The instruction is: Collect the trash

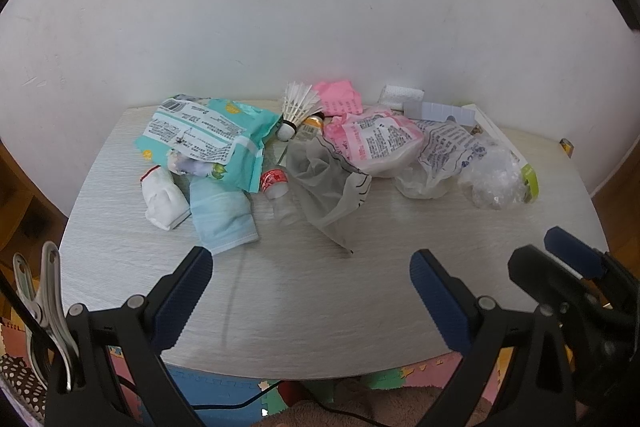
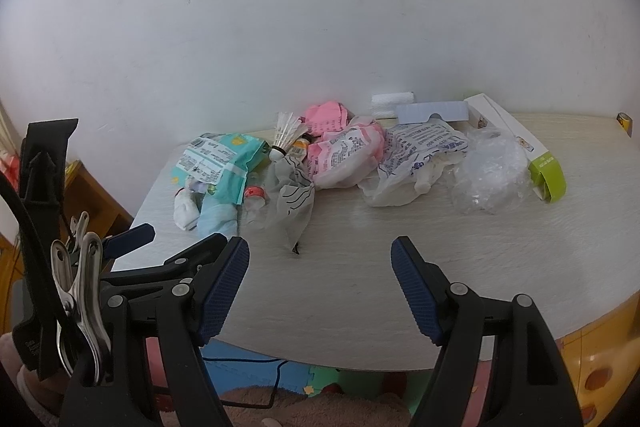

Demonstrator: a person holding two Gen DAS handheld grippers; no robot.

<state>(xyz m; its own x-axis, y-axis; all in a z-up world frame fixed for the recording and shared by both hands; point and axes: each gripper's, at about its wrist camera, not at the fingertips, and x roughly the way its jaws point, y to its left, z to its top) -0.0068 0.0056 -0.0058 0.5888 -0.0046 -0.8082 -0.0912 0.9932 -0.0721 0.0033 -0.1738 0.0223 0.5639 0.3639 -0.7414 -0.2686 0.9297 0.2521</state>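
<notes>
Trash lies in a row along the back of a pale wooden table (image 1: 320, 307): a teal printed wrapper (image 1: 204, 135), a white wad (image 1: 164, 199), a light blue face mask (image 1: 224, 215), a small clear bottle with a red label (image 1: 276, 183), a grey plastic bag (image 1: 328, 187), a shuttlecock (image 1: 296, 107), pink packets (image 1: 372, 139), clear bags (image 1: 488, 171) and a white-green box (image 2: 524, 147). My left gripper (image 1: 312, 263) is open over the table's front, nothing between its fingers. My right gripper (image 2: 320, 251) is open too, just to its right, and appears at the left wrist view's right edge (image 1: 560, 251).
A white wall rises right behind the table. A pill organiser (image 1: 436, 111) and a white roll (image 1: 400, 95) sit at the back. Metal clips (image 1: 40, 303) hang by each gripper. Colourful foam floor mats (image 2: 320, 375) and a black cable (image 2: 248, 363) lie below the front edge. Wooden furniture (image 2: 92, 195) stands left.
</notes>
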